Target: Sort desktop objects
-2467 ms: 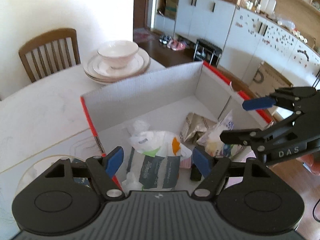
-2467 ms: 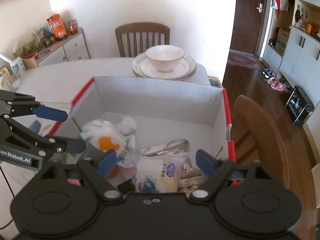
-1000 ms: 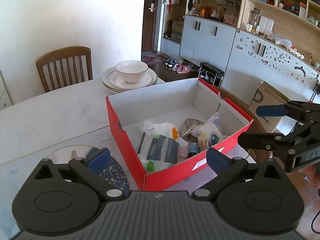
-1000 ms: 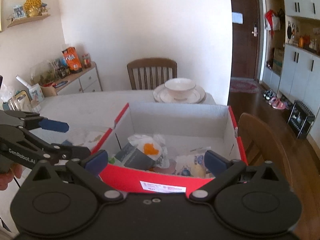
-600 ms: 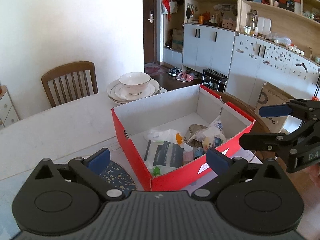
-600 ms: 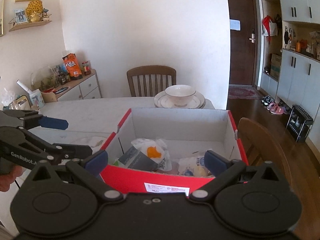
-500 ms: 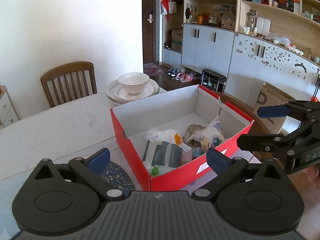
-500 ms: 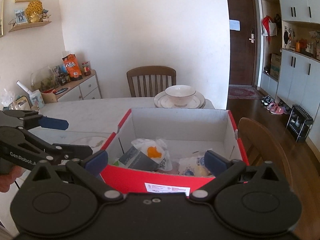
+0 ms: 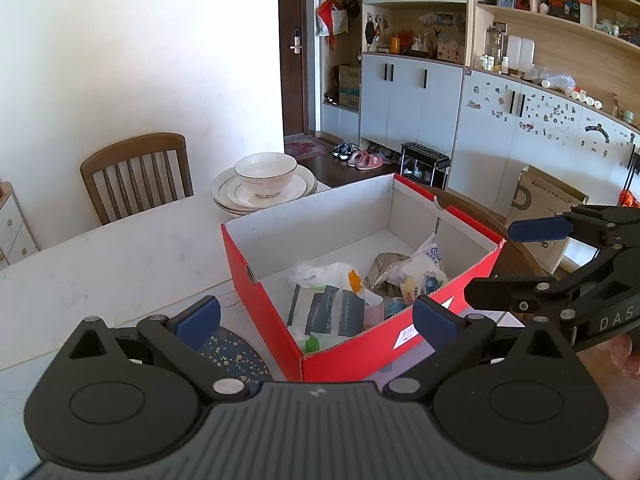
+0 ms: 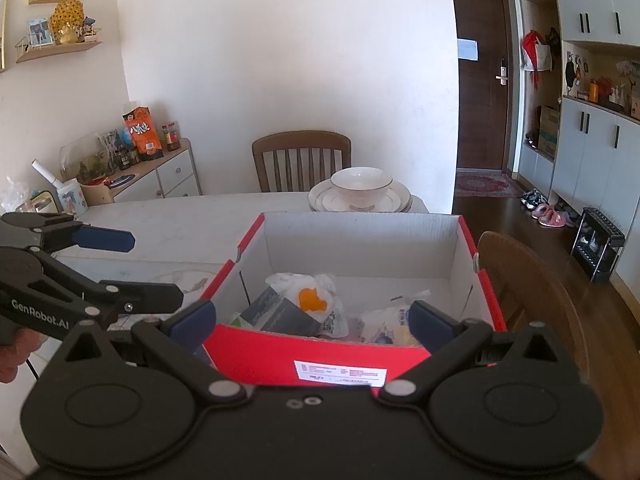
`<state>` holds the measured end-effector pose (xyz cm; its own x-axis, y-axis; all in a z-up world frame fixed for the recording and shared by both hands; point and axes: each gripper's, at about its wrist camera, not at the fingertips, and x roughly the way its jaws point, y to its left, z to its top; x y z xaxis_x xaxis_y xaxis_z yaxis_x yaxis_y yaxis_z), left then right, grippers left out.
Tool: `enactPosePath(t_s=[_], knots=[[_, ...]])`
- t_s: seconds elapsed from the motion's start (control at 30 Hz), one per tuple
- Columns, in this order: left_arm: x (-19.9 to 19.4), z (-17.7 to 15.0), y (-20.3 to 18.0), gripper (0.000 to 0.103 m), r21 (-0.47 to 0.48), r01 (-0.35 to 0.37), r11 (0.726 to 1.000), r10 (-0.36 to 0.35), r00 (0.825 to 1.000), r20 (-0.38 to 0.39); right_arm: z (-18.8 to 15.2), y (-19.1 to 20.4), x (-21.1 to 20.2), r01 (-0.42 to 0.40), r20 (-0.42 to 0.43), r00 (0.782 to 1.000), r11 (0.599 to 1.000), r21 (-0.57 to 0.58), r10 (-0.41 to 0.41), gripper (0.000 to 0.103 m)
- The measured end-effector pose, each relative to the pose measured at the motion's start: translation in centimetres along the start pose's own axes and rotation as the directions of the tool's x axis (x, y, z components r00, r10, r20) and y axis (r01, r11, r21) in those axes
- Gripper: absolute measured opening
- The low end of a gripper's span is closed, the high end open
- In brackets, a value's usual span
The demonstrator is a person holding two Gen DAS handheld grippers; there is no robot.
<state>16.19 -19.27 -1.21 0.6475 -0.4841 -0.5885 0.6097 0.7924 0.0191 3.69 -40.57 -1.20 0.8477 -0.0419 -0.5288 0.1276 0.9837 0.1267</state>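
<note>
A red cardboard box [image 9: 264,284] with white inside walls stands on the pale table [image 9: 120,256]. It holds several items: a white bag with an orange patch [image 9: 324,274], a dark grey packet [image 9: 332,314] and a snack bag [image 9: 424,268]. The box also shows in the right wrist view [image 10: 256,350]. My left gripper [image 9: 316,318] is open and empty, held back above the box's near corner. My right gripper [image 10: 312,316] is open and empty, above the box's near wall. Each gripper shows in the other's view, the right one [image 9: 516,264] and the left one [image 10: 140,264].
A white bowl [image 9: 266,174] sits on stacked plates [image 9: 228,200] behind the box. A dark speckled coaster [image 9: 232,354] lies left of the box. Wooden chairs stand at the far side [image 9: 136,174] and to the right [image 10: 532,292]. A low cabinet [image 10: 168,176] is at the left.
Both grippers have pulled up and back from inside the box, staying open and empty. In the last half second they hardly moved.
</note>
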Motion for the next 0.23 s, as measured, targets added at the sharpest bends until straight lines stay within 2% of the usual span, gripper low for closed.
enactPosePath(t_s=[0.23], knots=[[-0.39, -0.15, 0.95, 0.103, -0.007, 0.013, 1.000, -0.013, 1.000, 0.000, -0.16, 0.86, 0.32, 0.014, -0.009, 1.000, 1.000, 0.012, -0.014, 0.103]])
